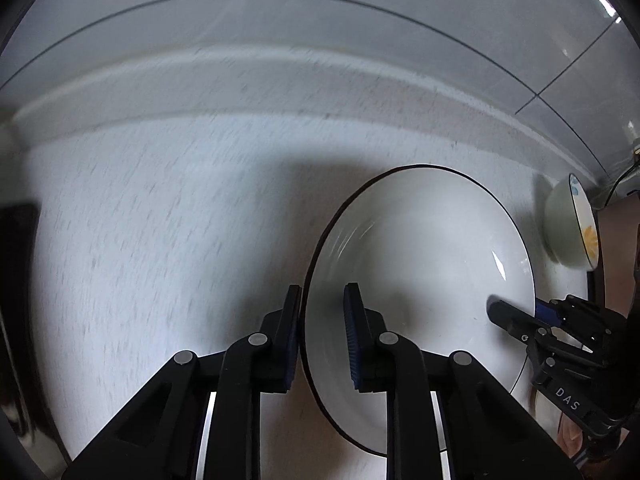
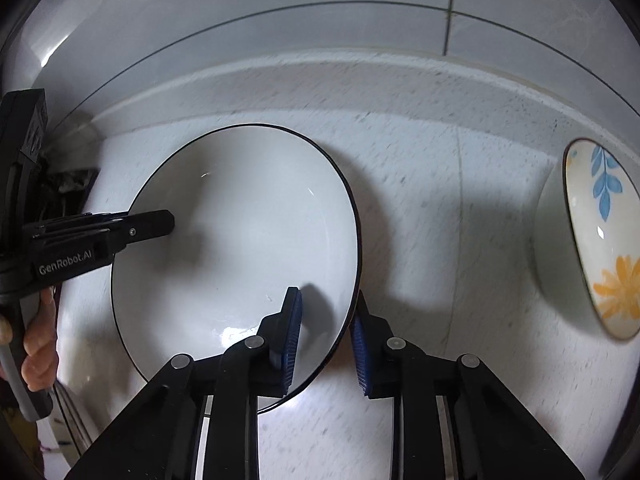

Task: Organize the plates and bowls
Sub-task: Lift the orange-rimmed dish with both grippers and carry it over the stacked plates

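A wide, shallow white ceramic plate with a thin dark rim line [image 1: 420, 248] rests on the pale speckled stone bench [image 1: 160, 220], close to the raised ledge at the foot of the grey tiled wall [image 1: 320, 20]. Both grippers straddle its rim from opposite sides. The left gripper [image 1: 322, 316] has one finger [image 1: 354, 320] inside the plate's hollow and the other just outside the rim; the blue ribbed pads have drawn in narrow around the edge, but a sliver of gap shows on the inner side, so whether they actually pinch the rim cannot be told. In the right wrist view this same gripper reaches in from the left, with a person's hand [image 2: 38, 340] wrapped round its handle.

The right gripper [image 2: 326, 332] mirrors it on the plate's near right edge: one finger [image 2: 292, 320] over the white inside, the other beyond the dark rim line, the pair narrowed around the rim with a small gap visible on each side, so contact is not certain.

Well apart to the right on the bench sits a small cream bowl painted with blue leaves and an orange flower [image 2: 600, 240], touched by neither gripper
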A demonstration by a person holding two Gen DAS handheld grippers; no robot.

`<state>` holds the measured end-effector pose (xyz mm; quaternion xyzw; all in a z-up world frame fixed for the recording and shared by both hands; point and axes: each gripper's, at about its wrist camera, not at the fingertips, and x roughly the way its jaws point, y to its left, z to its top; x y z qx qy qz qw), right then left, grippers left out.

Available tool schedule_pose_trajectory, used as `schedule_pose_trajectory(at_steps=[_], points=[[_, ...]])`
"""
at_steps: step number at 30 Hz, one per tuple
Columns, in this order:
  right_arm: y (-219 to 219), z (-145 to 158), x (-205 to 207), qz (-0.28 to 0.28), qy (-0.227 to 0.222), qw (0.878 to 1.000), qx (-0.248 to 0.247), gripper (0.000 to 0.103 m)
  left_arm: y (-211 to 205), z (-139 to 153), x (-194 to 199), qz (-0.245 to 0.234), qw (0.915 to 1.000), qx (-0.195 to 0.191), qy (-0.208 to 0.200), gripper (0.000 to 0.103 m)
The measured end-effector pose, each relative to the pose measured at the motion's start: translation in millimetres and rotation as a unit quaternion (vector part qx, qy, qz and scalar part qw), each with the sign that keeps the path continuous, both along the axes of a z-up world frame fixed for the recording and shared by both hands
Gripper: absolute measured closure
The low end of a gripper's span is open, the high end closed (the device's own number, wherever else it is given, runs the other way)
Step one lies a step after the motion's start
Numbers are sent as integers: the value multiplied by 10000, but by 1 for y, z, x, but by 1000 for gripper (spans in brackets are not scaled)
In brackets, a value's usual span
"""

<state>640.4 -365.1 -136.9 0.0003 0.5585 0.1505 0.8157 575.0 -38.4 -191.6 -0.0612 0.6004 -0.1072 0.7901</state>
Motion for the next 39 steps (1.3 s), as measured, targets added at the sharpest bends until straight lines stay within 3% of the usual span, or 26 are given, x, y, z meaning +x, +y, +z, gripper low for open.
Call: schedule_pose_trajectory(at_steps=[7, 12, 19, 28, 39], points=[[10, 4, -32, 149, 48, 9997, -179, 84, 14, 12, -43, 92, 9999, -18, 51, 87], [12, 36, -60, 118, 7, 9995, -276, 84, 19, 31, -63, 63, 10000, -32, -21, 87], [14, 67, -99, 98, -129, 9993, -328, 84, 47, 77, -131, 140, 9998, -43, -155, 87], [50, 91, -151, 364, -150, 9988, -289, 84, 94, 103, -205, 449, 9989, -60, -85, 87], [106, 79, -214, 849, 17, 9964, -57, 86, 170, 101, -290, 699, 9975, 42, 4, 88]])
